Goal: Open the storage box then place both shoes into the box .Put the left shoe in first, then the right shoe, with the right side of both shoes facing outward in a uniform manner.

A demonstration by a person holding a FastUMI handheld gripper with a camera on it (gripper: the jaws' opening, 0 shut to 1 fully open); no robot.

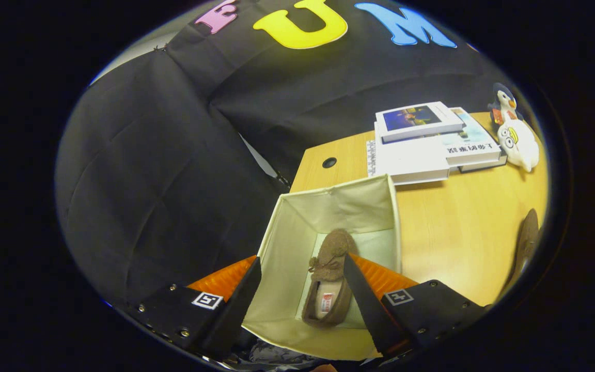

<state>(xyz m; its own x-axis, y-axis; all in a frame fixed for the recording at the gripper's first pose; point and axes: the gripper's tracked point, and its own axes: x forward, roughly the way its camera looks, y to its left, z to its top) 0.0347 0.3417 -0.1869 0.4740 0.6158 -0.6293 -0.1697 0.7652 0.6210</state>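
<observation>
Currently claw (301, 266) wide apart, empty, above storage box (297, 217); brown shoe (328, 279) lies inside.

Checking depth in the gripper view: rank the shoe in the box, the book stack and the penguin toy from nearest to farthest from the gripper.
From the open gripper:
1. Shoe, lying in the box, between the fingers.
2. Book stack, on the table beyond the box, to the right.
3. Penguin toy, past the books, further right.
</observation>
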